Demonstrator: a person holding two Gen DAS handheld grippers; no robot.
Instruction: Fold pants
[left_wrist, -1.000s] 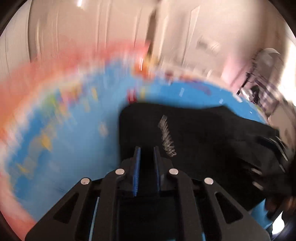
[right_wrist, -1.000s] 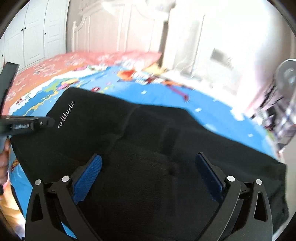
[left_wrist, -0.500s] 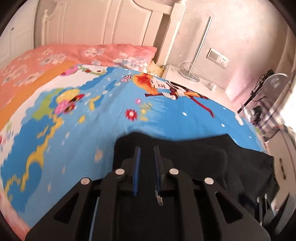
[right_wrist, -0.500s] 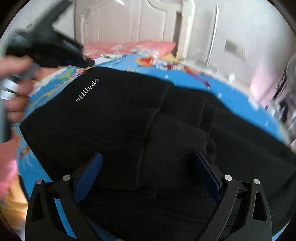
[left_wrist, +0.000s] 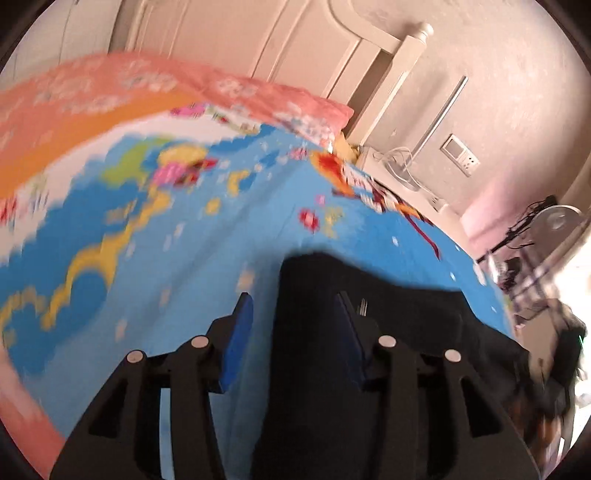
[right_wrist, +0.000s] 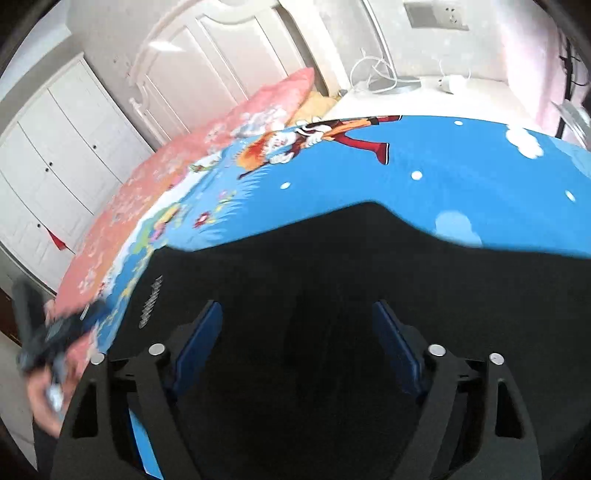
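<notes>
Black pants (right_wrist: 332, 266) lie folded flat on the blue cartoon bedsheet (right_wrist: 461, 173), with white lettering near their left edge. My right gripper (right_wrist: 297, 325) is open and empty just above the cloth. In the left wrist view the pants (left_wrist: 406, 317) fill the lower right. My left gripper (left_wrist: 293, 314) is open and empty over the pants' left edge, its left finger above the sheet (left_wrist: 147, 258).
A pink pillow (left_wrist: 258, 96) and a white headboard (left_wrist: 295, 48) lie at the far end of the bed. A white nightstand with a lamp and cables (right_wrist: 391, 85) stands beside it. White wardrobe doors (right_wrist: 62, 140) are on the left.
My left gripper has opened and let go of the pants. Both grippers have moved over the cloth, and the views have tilted.
</notes>
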